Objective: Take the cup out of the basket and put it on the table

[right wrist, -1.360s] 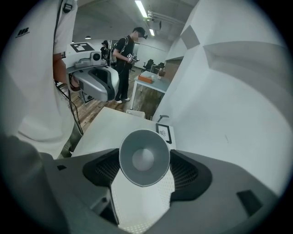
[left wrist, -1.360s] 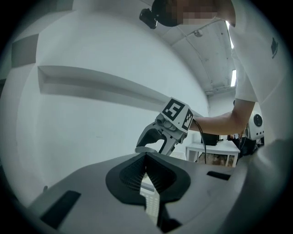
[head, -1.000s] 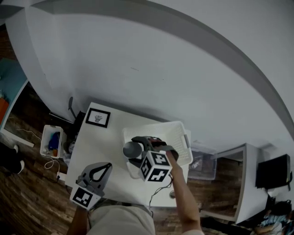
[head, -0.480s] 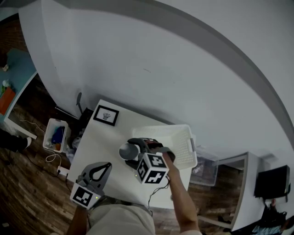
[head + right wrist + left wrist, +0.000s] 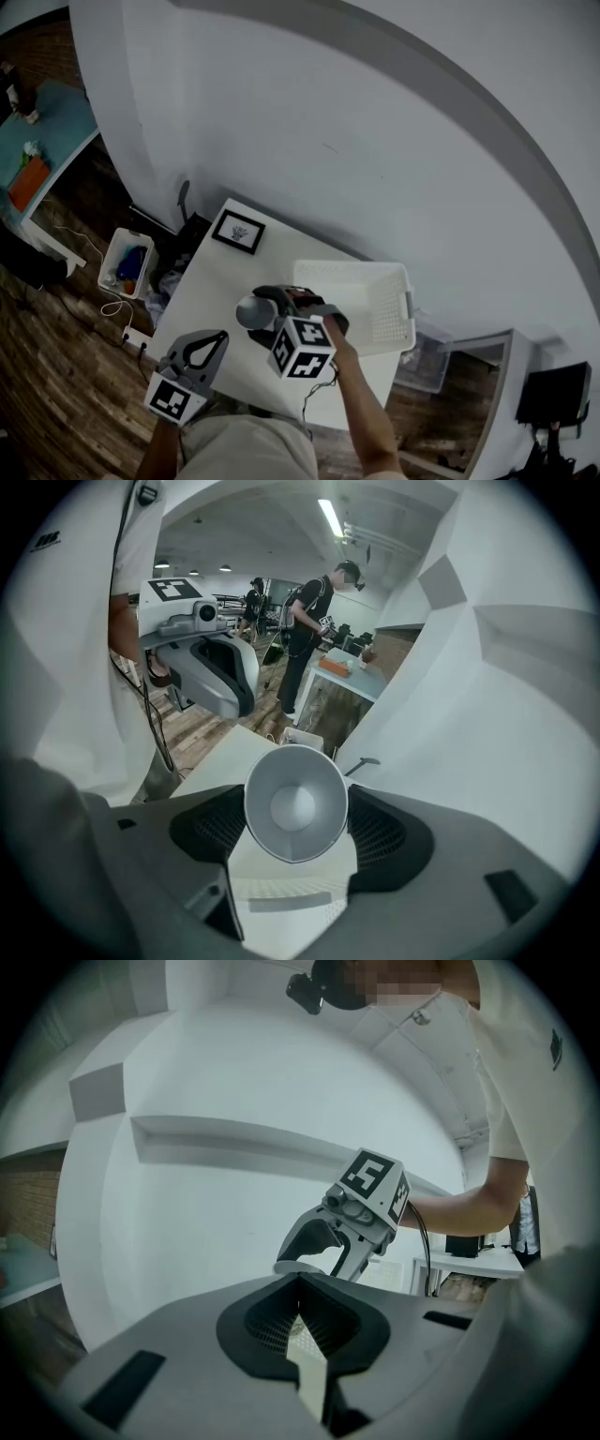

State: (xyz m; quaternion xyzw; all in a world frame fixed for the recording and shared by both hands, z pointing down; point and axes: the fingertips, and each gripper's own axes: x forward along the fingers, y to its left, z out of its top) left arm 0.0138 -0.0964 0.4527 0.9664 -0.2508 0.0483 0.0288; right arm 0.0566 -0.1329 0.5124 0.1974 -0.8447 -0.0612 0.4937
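White table [image 5: 202,305] is sitting at lower centre of the head view, with the white basket [image 5: 375,281] lying on its right part. Right gripper [image 5: 259,316] is clamping the grey cup [image 5: 295,803] sideways just left of the basket, over bare tabletop, probably not touching it. Left gripper [image 5: 217,339] is hovering lower left, jaws together, empty.

Grey left gripper [image 5: 217,339], grey right gripper [image 5: 265,310]; black-lined jaws; black-on-white marker cubes [image 5: 302,347]; black cable [image 5: 424,1251]; white short-sleeved shirt [image 5: 511,1063].
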